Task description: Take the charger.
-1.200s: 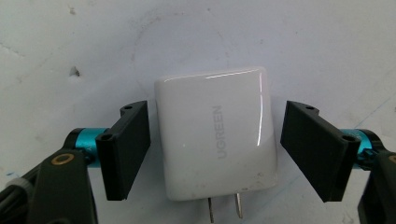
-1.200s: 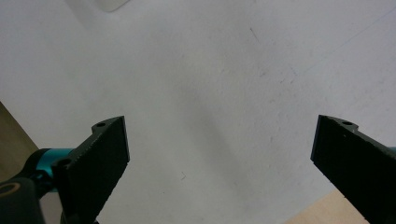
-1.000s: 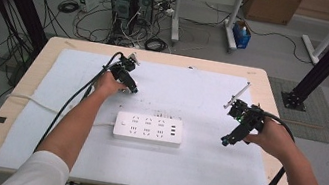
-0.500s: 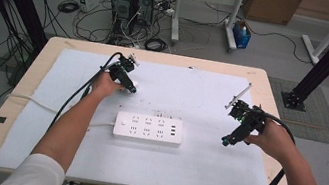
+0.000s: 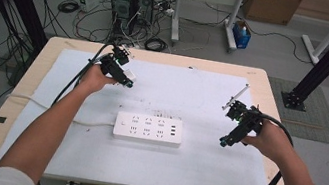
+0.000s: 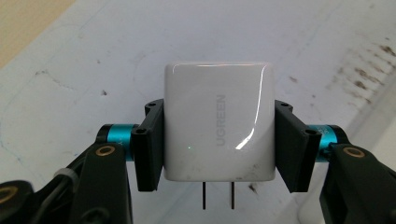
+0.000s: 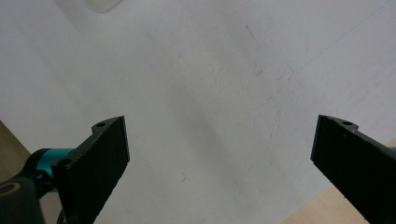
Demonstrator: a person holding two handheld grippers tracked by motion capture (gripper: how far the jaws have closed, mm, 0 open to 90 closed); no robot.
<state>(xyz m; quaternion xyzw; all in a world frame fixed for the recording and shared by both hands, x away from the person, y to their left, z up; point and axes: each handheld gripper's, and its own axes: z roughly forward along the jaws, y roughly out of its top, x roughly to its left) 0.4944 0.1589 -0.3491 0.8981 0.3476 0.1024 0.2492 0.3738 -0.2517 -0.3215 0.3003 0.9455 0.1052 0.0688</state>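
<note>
Power strip, a white plastic block, lies mid-table on the white mat, its sockets empty; plugging in remains. Glossy white charger cube, prongs bare, is clamped in the left gripper, raised above the far-left mat. Right gripper hovers tilted down, jaws wide, holding nothing.

The left gripper clamps a white charger — one black pad against each side face. The charger bears grey UGREEN lettering; its two flat prongs project from the edge nearest the camera. Beyond the charger lies a scuffed white mat, with bare wooden tabletop past the mat's corner.
</note>
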